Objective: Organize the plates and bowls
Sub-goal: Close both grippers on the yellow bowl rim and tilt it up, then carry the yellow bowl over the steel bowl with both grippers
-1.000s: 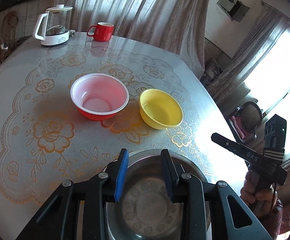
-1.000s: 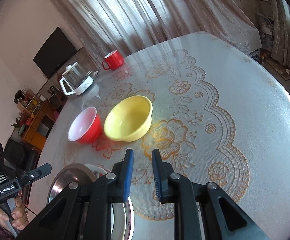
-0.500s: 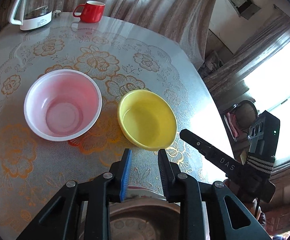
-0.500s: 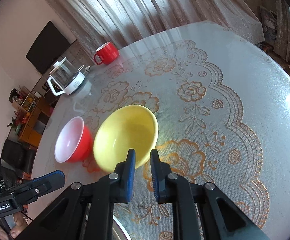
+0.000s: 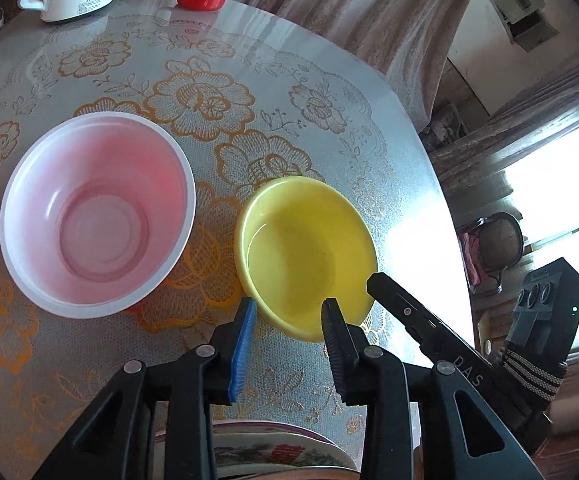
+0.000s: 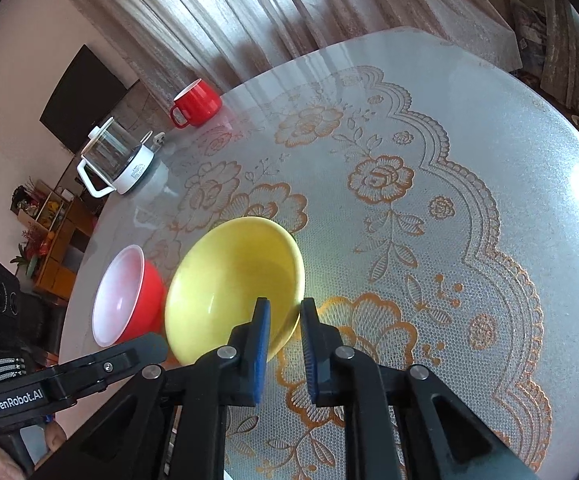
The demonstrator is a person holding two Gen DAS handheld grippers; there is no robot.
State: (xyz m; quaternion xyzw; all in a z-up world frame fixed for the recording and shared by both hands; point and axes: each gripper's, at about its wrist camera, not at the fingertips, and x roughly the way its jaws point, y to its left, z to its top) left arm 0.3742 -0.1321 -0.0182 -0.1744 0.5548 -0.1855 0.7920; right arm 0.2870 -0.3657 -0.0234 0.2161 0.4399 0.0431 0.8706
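**A:** Both grippers have slid forward since a second ago; the steel plate that filled the left view is gone from it, with only a patterned plate (image 5: 273,450) peeking in at the near edge.

**B:** Yep. Big round table (image 6: 489,160) with the lace cloth, then the red bowl (image 5: 97,216) with the white inside on the left, yellow bowl (image 5: 309,256) just beside it on the right, not quite touching I think.

**A:** Right gripper (image 6: 285,344)?

**B:** Jaws apart, straddling the yellow bowl's near rim, not clamped yet. Left gripper (image 5: 289,344) is spread wide, holding nothing, hanging over the same bowl's near edge.

**A:** Far side?

**B:** Kettle (image 6: 115,162), and a red mug (image 6: 197,102) near it.
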